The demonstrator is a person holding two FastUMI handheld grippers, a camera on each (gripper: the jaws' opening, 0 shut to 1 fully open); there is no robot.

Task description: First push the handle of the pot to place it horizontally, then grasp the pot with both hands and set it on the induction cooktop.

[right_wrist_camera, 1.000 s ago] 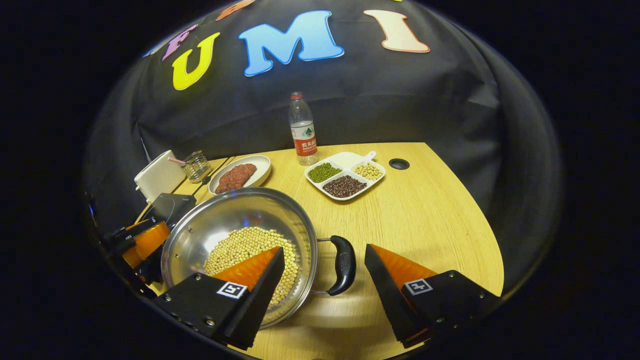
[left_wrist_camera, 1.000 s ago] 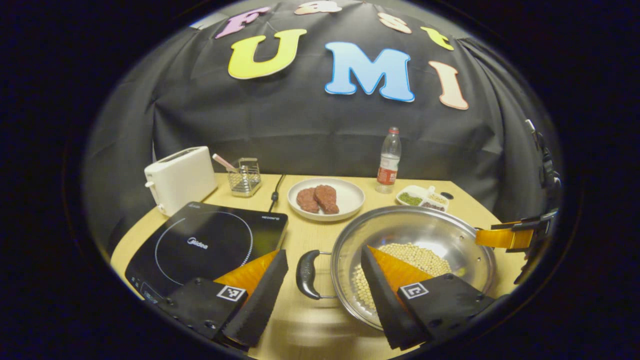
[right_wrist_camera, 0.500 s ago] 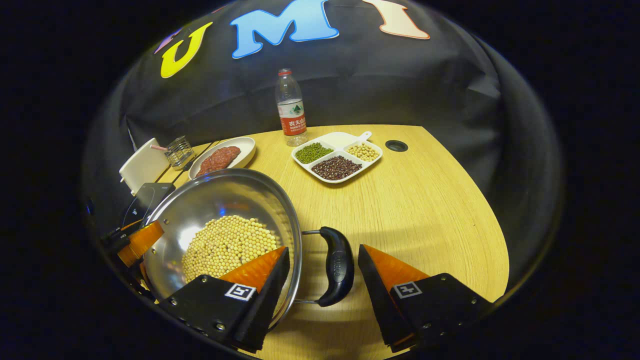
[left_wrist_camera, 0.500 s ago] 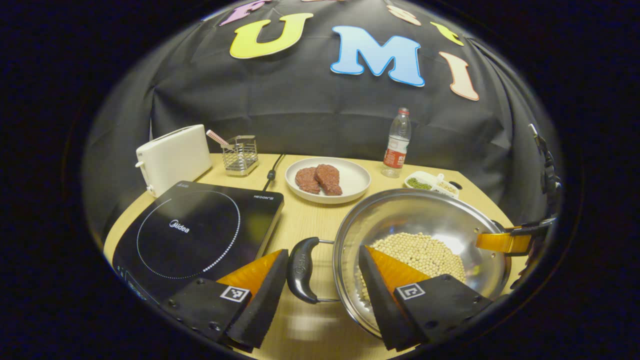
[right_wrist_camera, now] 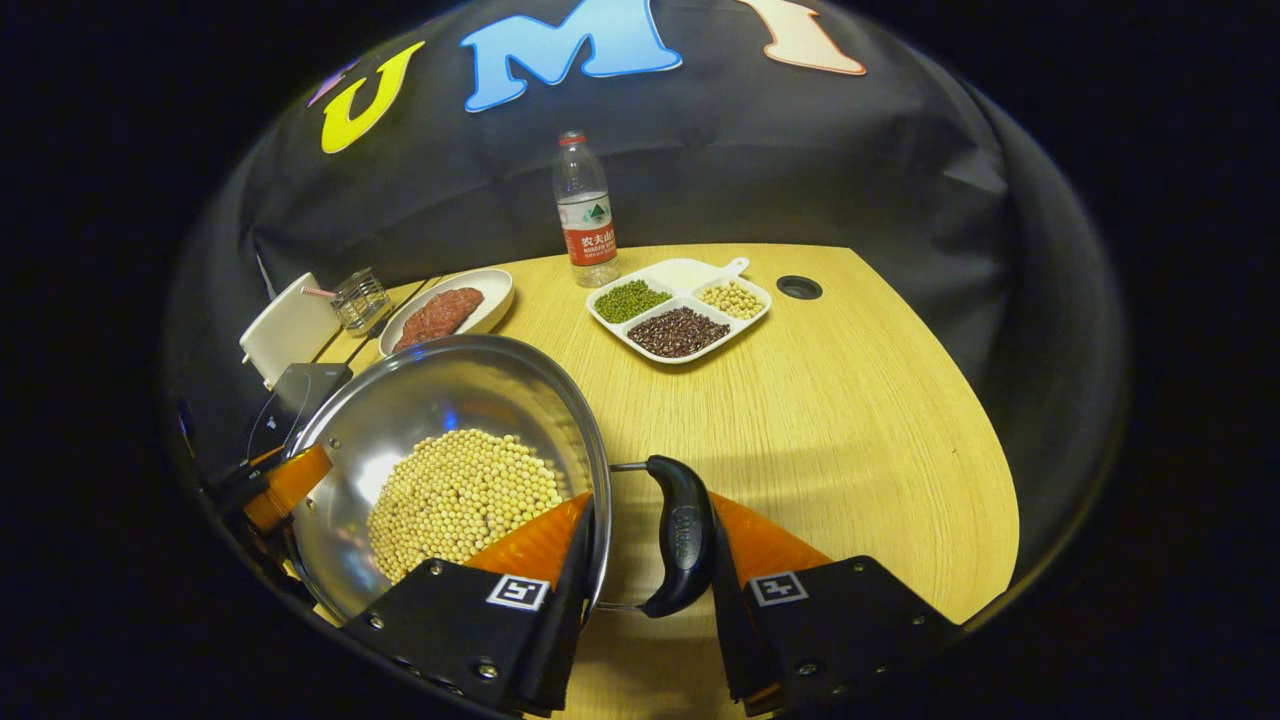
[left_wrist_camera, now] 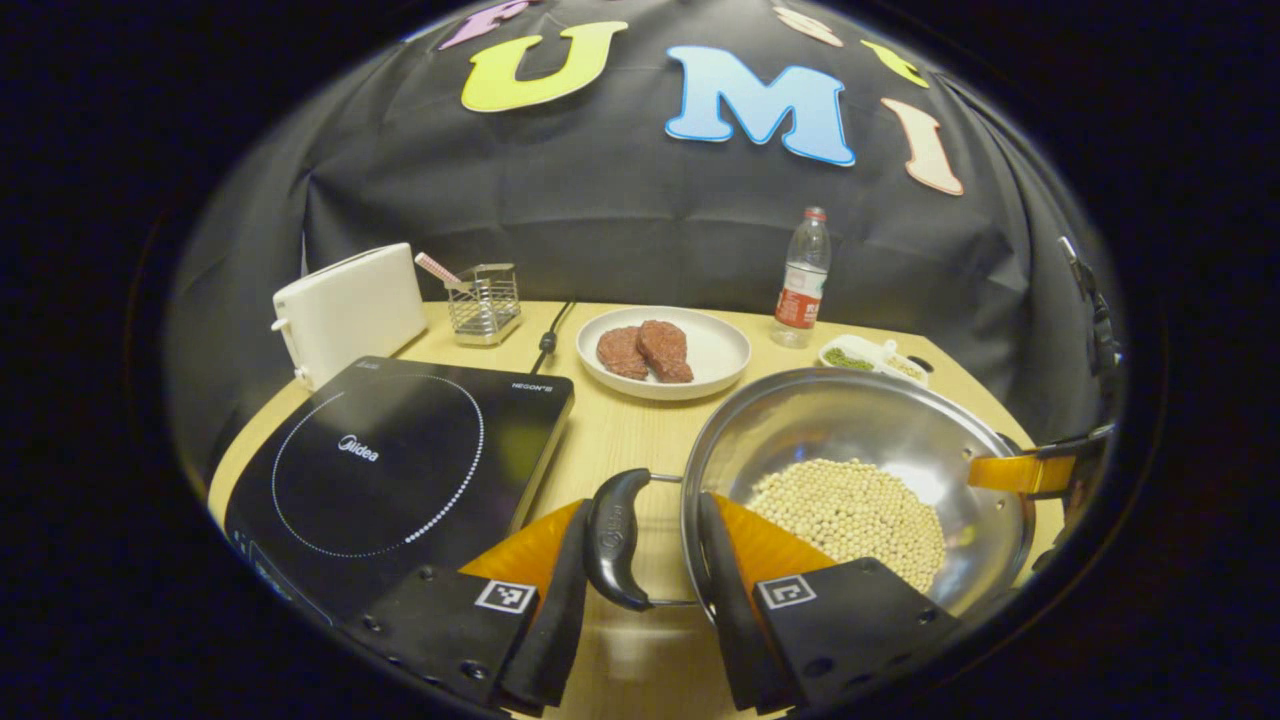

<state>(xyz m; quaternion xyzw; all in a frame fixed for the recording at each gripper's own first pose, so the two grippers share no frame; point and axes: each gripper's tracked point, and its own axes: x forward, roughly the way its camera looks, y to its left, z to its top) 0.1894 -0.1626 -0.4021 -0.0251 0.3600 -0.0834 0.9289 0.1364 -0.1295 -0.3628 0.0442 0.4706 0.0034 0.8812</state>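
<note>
Left gripper view: cooktop (left_wrist_camera: 400, 470) lies left of the pot (left_wrist_camera: 860, 470), near it, nothing between them. Behind stand a toaster (left_wrist_camera: 345, 310), wire caddy (left_wrist_camera: 483, 300), plate (left_wrist_camera: 720, 350) of meat and a bottle (left_wrist_camera: 802, 280). Right gripper view: divided dish (right_wrist_camera: 680, 310) of beans sits beyond the pot. Pot is steel, shallow, holding pale beans (left_wrist_camera: 850, 510), on the counter (right_wrist_camera: 850, 400). Left tool (left_wrist_camera: 640, 545) is nearly closed around its left handle (left_wrist_camera: 615, 540); right tool (right_wrist_camera: 650, 545) likewise brackets the right handle (right_wrist_camera: 680, 535). Whether both fingers press cannot be told.
</note>
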